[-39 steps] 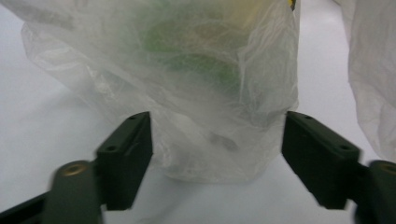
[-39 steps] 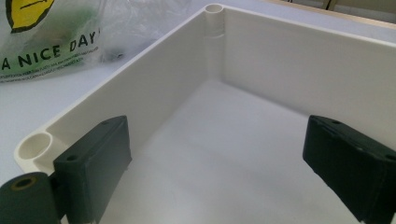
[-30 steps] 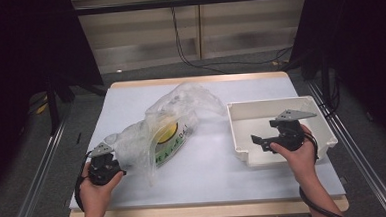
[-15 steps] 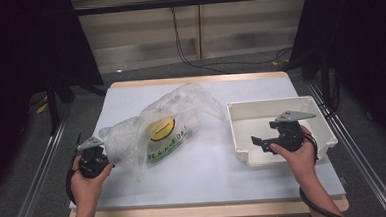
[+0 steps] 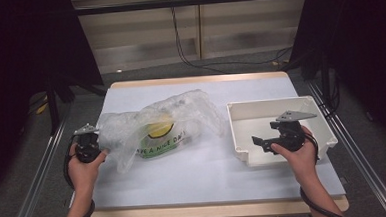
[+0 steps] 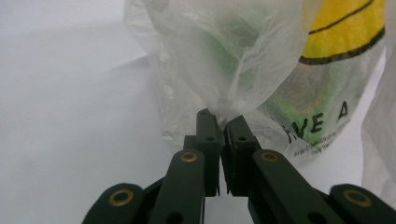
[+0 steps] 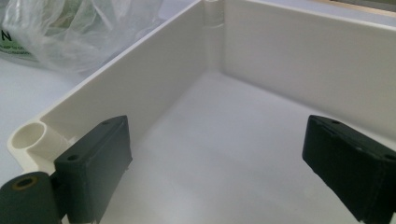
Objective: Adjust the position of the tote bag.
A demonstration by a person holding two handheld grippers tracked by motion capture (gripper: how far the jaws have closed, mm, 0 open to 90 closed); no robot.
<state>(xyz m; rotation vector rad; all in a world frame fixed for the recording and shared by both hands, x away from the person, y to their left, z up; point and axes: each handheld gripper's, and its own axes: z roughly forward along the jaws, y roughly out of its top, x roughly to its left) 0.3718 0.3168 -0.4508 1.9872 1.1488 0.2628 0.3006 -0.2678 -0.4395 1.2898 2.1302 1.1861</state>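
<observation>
High view: a plastic bag [image 5: 157, 128] is clamped by the left gripper [image 5: 102, 152] while the right gripper [image 5: 257, 144] is held spread above a white tray [image 5: 242, 131].

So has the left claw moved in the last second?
Yes. In the high view the left claw, shut on the plastic bag, has slid left toward the table's left edge, away from the white tray, stretching the bag with it.

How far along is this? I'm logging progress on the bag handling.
Done: the left gripper is shut on a fold of the clear plastic bag, at the bag's near left edge. In hand: the bag lies on the white table, pinched but not lifted. The right gripper is open over the empty white bin. Left: apparently getting the bag across to the bin.
</observation>
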